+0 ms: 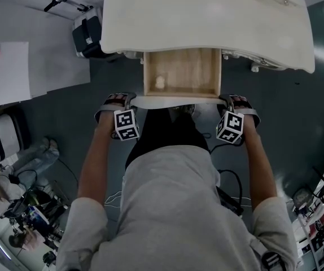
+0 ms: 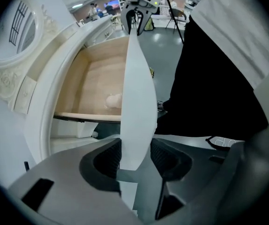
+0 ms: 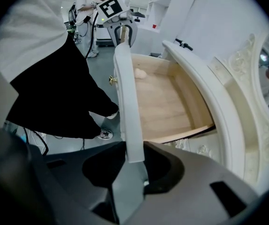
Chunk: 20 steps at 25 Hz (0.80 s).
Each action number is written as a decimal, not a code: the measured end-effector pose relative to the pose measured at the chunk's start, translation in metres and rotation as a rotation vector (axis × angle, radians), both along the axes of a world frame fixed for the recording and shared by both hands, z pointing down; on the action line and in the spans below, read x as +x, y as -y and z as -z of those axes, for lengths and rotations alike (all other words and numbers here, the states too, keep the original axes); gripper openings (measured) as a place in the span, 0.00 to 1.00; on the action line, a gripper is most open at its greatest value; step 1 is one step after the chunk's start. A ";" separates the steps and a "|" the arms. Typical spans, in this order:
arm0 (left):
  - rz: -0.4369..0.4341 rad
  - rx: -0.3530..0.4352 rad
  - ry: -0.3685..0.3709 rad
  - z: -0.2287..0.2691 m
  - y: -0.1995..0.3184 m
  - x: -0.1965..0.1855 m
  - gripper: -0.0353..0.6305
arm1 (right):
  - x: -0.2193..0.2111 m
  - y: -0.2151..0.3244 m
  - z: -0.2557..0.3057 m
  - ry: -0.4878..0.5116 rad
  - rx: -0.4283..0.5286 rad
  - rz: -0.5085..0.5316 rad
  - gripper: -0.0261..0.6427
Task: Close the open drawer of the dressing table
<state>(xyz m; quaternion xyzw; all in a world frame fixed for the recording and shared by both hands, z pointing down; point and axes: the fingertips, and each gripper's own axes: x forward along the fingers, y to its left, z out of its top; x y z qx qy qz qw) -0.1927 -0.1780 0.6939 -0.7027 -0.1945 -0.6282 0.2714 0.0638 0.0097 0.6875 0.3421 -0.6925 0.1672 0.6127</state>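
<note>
Left hand-held gripper (image 1: pixel 119 99) stands released astride the left end of the drawer front (image 1: pixel 176 101), and the right hand-held gripper (image 1: pixel 238 100) looks clenched on its right end; the drawer (image 1: pixel 191 72) is pulled well out from under the bench (image 1: pixel 207 21). We judge it a stiff, fairly light wooden box that should slide straight if pushed evenly at both ends of that rigid front, while a lopsided push could jam it. Inside we see bare wood and one small pale lump (image 1: pixel 160 82) near the left front corner.
</note>
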 end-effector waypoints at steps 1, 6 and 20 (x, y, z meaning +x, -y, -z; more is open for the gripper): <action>0.000 0.003 -0.003 -0.001 0.000 0.000 0.35 | 0.000 0.000 -0.001 0.002 0.002 -0.009 0.23; 0.000 0.016 -0.056 -0.001 0.000 0.002 0.35 | 0.000 -0.001 -0.001 0.037 -0.011 -0.033 0.23; 0.045 0.049 -0.045 -0.002 0.003 0.002 0.35 | 0.001 0.005 -0.002 -0.029 0.079 -0.097 0.25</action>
